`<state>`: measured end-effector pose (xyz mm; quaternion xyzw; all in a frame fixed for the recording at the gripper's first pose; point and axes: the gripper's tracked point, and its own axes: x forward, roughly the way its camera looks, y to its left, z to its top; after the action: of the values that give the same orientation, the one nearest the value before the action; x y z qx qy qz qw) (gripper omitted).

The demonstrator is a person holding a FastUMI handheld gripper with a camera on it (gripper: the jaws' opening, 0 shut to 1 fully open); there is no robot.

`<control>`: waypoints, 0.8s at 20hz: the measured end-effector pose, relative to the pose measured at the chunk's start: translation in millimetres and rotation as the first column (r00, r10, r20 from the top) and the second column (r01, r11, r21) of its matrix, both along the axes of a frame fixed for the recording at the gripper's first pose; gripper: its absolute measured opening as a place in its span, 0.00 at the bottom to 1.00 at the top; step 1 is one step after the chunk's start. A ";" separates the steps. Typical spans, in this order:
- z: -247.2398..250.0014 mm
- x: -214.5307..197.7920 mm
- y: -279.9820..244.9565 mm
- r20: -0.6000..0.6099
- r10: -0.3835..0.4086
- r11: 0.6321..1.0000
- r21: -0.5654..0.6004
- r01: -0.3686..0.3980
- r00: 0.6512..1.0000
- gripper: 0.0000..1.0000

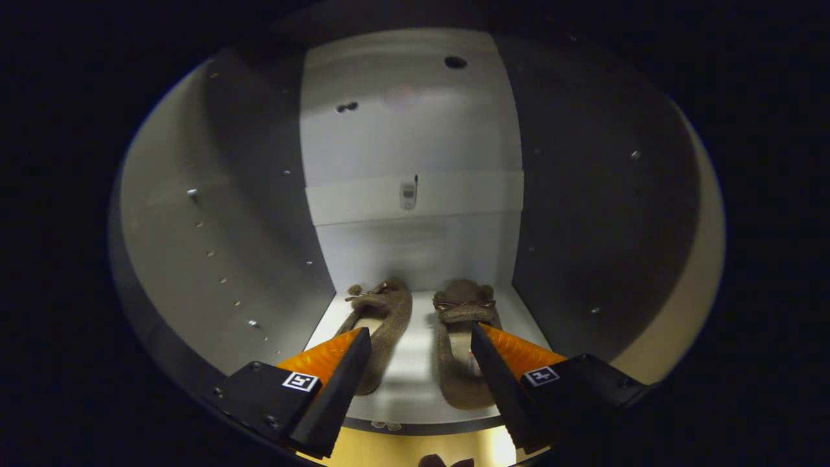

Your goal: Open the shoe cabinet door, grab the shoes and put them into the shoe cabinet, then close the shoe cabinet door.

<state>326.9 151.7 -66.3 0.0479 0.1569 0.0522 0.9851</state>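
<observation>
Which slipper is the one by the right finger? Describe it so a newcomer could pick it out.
Look into the open shoe cabinet, down to its pale bottom shelf, where two brown slippers lie side by side. The right slipper lies straight, toe to the back wall, its heel beside the open gripper finger; the left slipper lies angled.

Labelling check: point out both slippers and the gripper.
Left slipper [389, 311]: gripper view, on its toe top, on the cabinet shelf [415, 376].
Right slipper [462, 305]: gripper view, on its toe top.
Gripper [420, 337]: gripper view, midway between open fingertips, holding nothing.
</observation>
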 end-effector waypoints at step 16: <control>71.4 -282.9 -16.1 0.187 0.185 0.980 0.033 -0.194 0.965 0.98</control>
<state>44.0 135.6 5.2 0.0526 0.0684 0.1542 0.9843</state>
